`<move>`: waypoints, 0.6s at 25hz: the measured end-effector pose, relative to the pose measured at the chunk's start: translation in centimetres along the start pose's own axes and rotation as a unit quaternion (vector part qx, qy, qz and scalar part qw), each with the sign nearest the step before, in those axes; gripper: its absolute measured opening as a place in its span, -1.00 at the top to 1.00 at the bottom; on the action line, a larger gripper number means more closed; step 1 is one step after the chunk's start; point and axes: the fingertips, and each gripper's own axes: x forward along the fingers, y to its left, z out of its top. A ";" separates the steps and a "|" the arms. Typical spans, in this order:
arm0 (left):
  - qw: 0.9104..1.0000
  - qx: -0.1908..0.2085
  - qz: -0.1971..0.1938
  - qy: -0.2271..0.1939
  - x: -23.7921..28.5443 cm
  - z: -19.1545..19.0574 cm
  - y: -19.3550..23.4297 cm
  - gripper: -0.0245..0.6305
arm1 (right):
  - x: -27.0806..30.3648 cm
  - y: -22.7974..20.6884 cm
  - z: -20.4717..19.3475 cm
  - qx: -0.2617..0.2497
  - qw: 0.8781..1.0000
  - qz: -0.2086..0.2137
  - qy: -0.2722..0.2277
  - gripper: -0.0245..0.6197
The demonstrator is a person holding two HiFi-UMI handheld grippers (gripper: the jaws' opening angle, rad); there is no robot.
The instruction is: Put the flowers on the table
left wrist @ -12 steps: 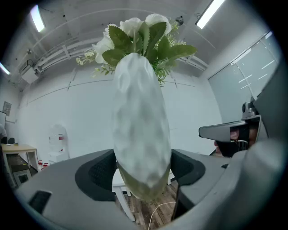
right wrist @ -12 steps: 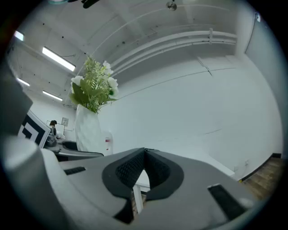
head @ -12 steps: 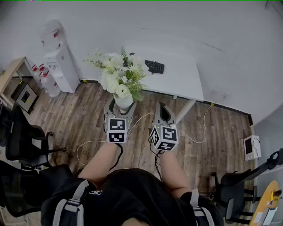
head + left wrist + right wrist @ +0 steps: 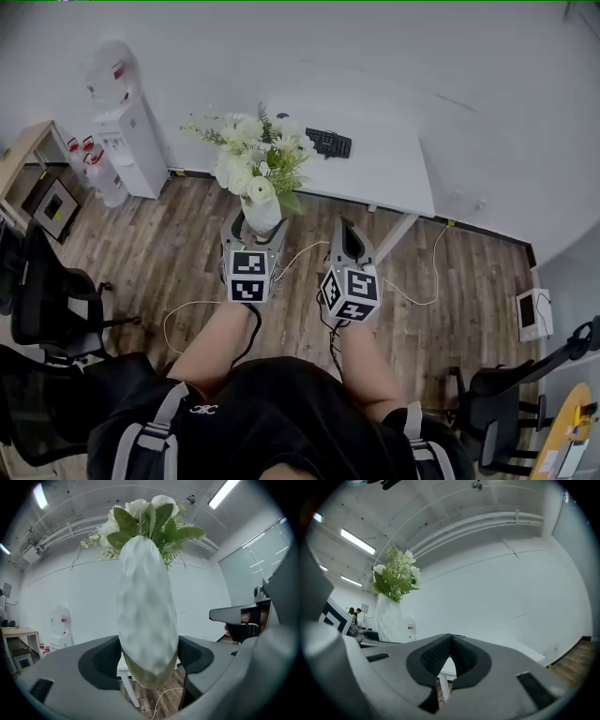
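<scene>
A white dimpled vase [image 4: 262,214] with white flowers and green leaves [image 4: 255,155] is held upright in my left gripper [image 4: 255,228], above the wooden floor and short of the white table [image 4: 384,169]. In the left gripper view the vase [image 4: 147,620] fills the gap between the dark pads [image 4: 101,660], which press on both of its sides, with the blooms [image 4: 145,520] above. My right gripper [image 4: 349,246] hangs beside it, shut and empty. In the right gripper view its gripper [image 4: 451,656] has the pads meeting at the tip, and the vase [image 4: 390,618] stands to the left.
A black keyboard [image 4: 329,142] lies on the table near its back edge. A water dispenser [image 4: 131,145] stands by the wall at left. Black office chairs sit at far left [image 4: 47,300] and lower right [image 4: 511,394]. Cables trail across the floor [image 4: 187,309].
Hardly anything differs: the vase stays gripped in the left gripper, and both grippers have shifted only a trace.
</scene>
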 end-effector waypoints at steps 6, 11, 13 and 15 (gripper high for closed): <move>1.000 0.010 -0.005 -0.004 1.0 -0.6 1.0 -0.23 | 0.8 0.5 -1.0 0.001 1.000 -0.006 -0.005 0.92; 1.000 0.011 -0.017 -0.007 2.0 -0.9 2.5 -0.23 | 1.6 1.3 -1.6 -0.011 1.000 -0.016 -0.003 0.92; 1.000 0.011 -0.021 -0.009 2.4 -1.0 3.1 -0.23 | 2.2 1.5 -1.6 -0.017 1.000 -0.021 -0.005 0.91; 1.000 0.010 -0.024 -0.010 3.4 -1.1 3.5 -0.23 | 3.1 1.3 -1.3 -0.025 0.999 -0.027 -0.010 0.91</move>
